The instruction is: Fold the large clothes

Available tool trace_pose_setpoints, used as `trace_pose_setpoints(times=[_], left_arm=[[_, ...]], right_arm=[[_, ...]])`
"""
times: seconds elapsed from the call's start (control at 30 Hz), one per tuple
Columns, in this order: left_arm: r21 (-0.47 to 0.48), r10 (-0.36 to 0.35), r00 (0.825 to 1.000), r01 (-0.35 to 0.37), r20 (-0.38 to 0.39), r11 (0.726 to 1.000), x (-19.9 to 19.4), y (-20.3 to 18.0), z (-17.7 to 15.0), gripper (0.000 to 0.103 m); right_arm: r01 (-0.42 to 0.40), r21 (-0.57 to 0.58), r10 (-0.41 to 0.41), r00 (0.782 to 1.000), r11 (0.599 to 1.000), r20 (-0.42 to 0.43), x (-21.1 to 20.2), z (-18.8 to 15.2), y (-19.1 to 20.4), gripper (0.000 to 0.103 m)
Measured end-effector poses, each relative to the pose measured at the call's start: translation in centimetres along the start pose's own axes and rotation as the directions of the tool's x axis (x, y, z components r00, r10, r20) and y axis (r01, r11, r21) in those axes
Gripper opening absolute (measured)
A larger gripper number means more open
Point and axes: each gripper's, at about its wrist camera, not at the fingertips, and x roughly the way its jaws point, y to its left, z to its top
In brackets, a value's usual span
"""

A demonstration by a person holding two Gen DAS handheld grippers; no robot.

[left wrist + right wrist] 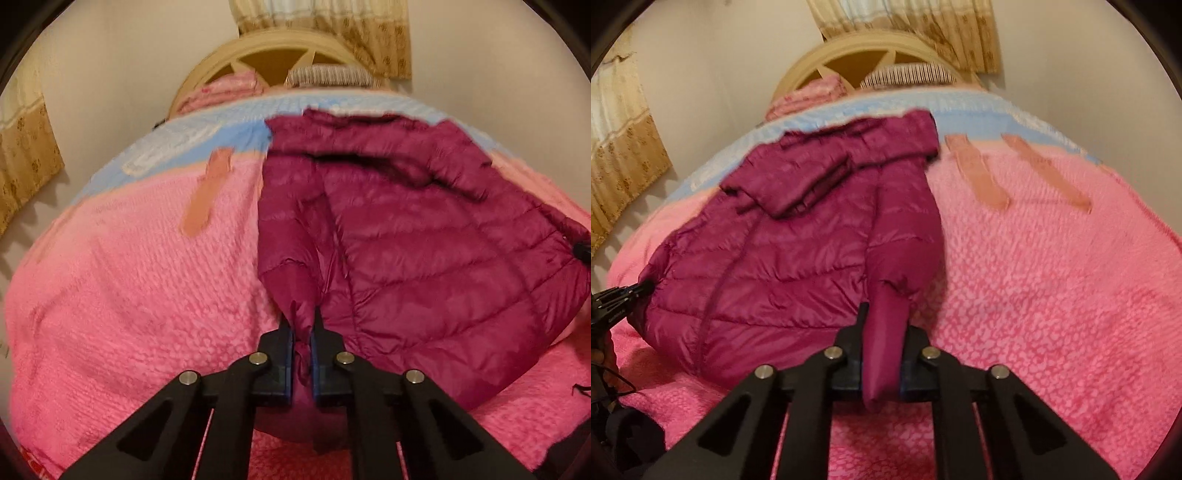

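A magenta quilted puffer jacket (424, 240) lies spread on a pink bedspread (129, 277). My left gripper (302, 328) is shut on a fold of the jacket's near left edge. In the right wrist view the jacket (768, 258) lies to the left, and my right gripper (884, 328) is shut on a sleeve end or edge fold of it that sticks out toward the camera. The left gripper also shows in the right wrist view (631, 291), pinching the jacket's far left corner. The right gripper shows small at the jacket's right edge in the left wrist view (581, 251).
The bedspread (1052, 277) turns light blue toward the headboard (280, 59). Folded pink bedding (225, 88) and a striped pillow (328, 74) lie at the head. Curtains (26, 155) hang on the walls. Orange strips (975, 173) mark the bedspread.
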Motion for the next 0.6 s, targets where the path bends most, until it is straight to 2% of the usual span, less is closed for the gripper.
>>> trace_pose_setpoints(times=[0.23,0.33,0.4,0.5,0.6], left_arm=[[0.016,-0.028,0.985,0.026,0.169,1.0,-8.2,1.4,2.3,0.004],[0.0,-0.056,0.964,0.058,0.258,0.998,-12.9,2.4,3.3,0.004],[0.007,-0.059,0.951,0.06,0.303,0.998,-14.6,2.7,4.0,0.004],[0.021,-0.067,0.945,0.064,0.321,0.998,-14.3,2.4,5.8,0.004],[0.011,-0.044,0.955,0.043,0.293,0.999,-10.0,2.3,9.0,0.004]], right_arm=[[-0.007,-0.041,0.013,0.99,0.999,0.144,-6.9,1.6,1.3,0.008],[-0.022,-0.05,0.033,0.973,0.998,0.23,-11.5,2.4,1.8,0.008],[-0.01,-0.077,0.034,0.951,0.997,0.308,-14.6,3.1,2.5,0.008],[0.001,-0.095,0.033,0.933,0.995,0.358,-15.2,4.6,2.9,0.008],[0.006,-0.077,0.022,0.936,0.997,0.351,-12.2,6.9,2.2,0.007]])
